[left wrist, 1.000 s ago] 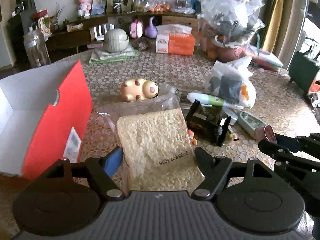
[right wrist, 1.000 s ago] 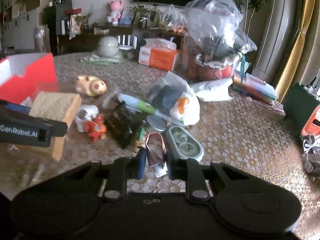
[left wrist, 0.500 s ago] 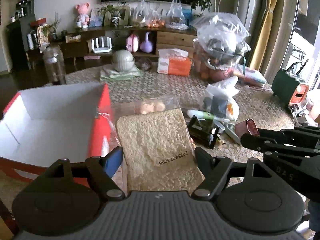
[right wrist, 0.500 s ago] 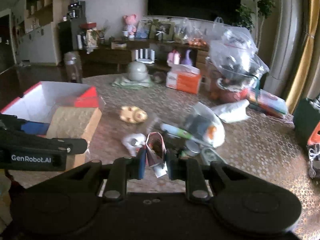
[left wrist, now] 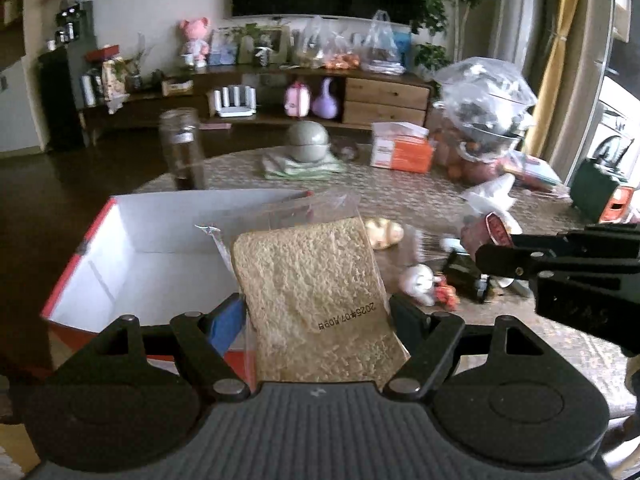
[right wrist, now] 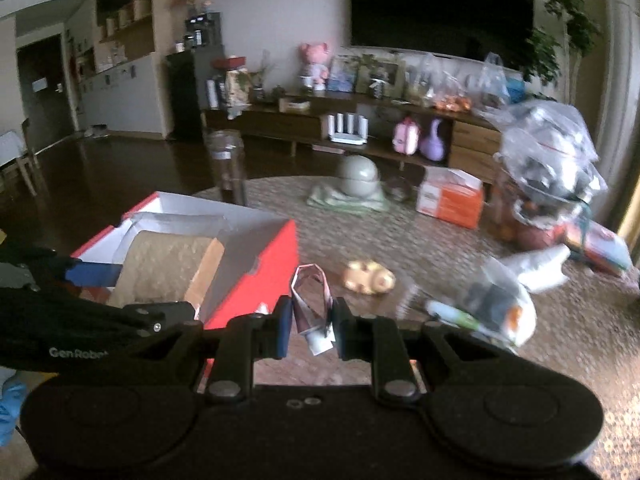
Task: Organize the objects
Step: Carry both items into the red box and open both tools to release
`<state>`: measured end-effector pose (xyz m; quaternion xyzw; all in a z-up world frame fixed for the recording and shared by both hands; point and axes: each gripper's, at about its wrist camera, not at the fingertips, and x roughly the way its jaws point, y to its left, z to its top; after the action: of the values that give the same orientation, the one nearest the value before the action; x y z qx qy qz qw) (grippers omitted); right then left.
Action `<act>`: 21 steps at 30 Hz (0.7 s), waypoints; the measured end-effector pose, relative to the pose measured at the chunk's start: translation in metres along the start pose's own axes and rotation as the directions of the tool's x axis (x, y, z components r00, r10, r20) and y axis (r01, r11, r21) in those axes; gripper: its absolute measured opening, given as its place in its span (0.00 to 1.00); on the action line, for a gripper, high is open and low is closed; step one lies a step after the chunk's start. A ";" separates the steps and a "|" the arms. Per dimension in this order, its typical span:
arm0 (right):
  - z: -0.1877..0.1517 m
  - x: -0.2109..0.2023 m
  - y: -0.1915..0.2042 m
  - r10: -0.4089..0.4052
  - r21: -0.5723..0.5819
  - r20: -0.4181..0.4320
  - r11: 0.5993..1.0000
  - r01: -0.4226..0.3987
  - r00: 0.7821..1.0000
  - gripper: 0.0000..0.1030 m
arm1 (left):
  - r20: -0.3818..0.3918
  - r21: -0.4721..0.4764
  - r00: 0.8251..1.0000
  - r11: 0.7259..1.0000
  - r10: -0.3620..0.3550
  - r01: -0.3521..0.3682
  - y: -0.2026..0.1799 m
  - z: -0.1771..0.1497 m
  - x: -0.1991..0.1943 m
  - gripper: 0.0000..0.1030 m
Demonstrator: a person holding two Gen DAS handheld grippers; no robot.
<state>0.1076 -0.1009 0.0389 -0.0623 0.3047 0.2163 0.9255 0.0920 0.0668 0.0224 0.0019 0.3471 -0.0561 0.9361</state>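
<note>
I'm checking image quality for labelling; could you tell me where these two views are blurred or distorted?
Left wrist view: bagged bread sharp, date stamp legible; table clutter at right smeared. Right wrist view: soft overall, white bag streaked, small packet clearer. Both bend the room edges.

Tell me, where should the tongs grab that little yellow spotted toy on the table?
Grab the yellow spotted toy across its narrow middle, coming from above. It lies flat and rounded on the table, longer sideways, with bare cloth around it, so its short width probably fits between the tongs best.

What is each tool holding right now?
Left tool: closed on the bagged bread.
Right tool: closed on a small packet.
</note>
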 end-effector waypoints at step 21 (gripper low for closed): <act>0.044 0.121 0.078 0.120 -0.005 -0.137 0.993 -0.122 0.983 0.20 | -0.112 0.054 0.979 0.985 0.169 -0.163 0.133 0.030 0.051 0.76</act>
<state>0.1847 0.0239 0.0044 -0.0644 0.3689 0.2694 0.8872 0.1637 0.1926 0.0071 0.0548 0.3984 0.0148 0.9154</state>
